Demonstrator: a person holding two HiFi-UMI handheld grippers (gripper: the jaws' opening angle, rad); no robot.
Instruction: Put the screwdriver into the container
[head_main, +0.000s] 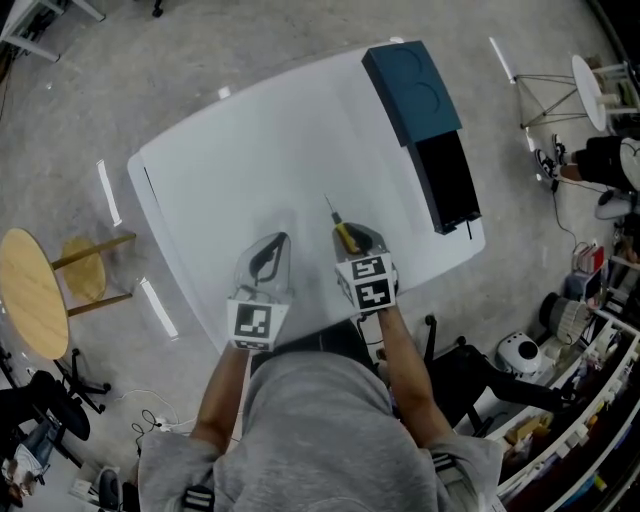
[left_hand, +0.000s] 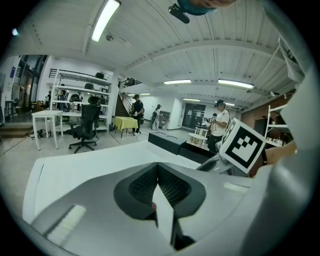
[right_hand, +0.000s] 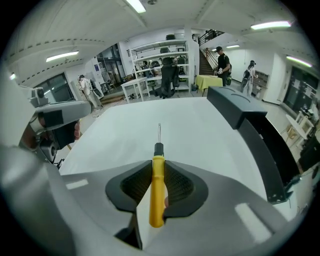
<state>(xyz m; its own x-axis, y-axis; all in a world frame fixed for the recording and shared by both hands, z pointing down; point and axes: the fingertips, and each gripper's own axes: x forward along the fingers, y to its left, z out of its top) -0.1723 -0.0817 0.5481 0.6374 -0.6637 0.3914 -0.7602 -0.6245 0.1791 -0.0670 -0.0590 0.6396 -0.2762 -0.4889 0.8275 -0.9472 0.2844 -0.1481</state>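
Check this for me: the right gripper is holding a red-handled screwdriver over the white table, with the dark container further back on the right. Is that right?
Not quite: the handle is yellow, not red. The right gripper view shows the right gripper with its jaws shut on the yellow-handled screwdriver over the white table, with the dark container further back on the right.

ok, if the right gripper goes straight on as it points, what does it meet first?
Probably nothing: the right gripper, shut on the screwdriver, points along the table. The container sits off to its right.
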